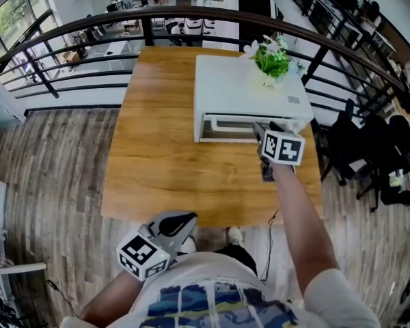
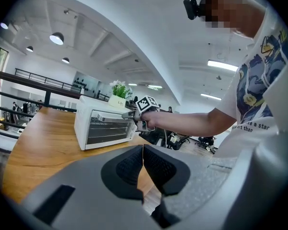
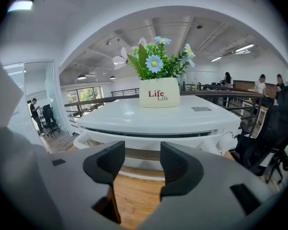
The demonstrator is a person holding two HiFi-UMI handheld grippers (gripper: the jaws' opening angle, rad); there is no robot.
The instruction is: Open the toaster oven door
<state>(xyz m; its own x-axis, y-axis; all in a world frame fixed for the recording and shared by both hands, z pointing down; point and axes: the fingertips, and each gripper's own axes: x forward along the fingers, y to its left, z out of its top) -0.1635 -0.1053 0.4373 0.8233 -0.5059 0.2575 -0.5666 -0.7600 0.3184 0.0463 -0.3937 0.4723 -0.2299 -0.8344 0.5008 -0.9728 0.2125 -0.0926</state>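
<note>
my right gripper [image 3: 138,153], jaws parted, faces the toaster oven [image 1: 249,94] mid-frame on the counter [image 1: 157,169], its door handle [image 1: 229,120] running left-right across them, while my left gripper [image 1: 184,221] is clenched, lower left.

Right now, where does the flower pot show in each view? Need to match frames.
Head view: flower pot upper right of centre, at the far edge of the toaster oven top.
Left gripper view: flower pot small, left of centre, on the oven's top.
Right gripper view: flower pot centre, upper half, above the jaws.
Shared landmark: the white toaster oven under it.
</note>
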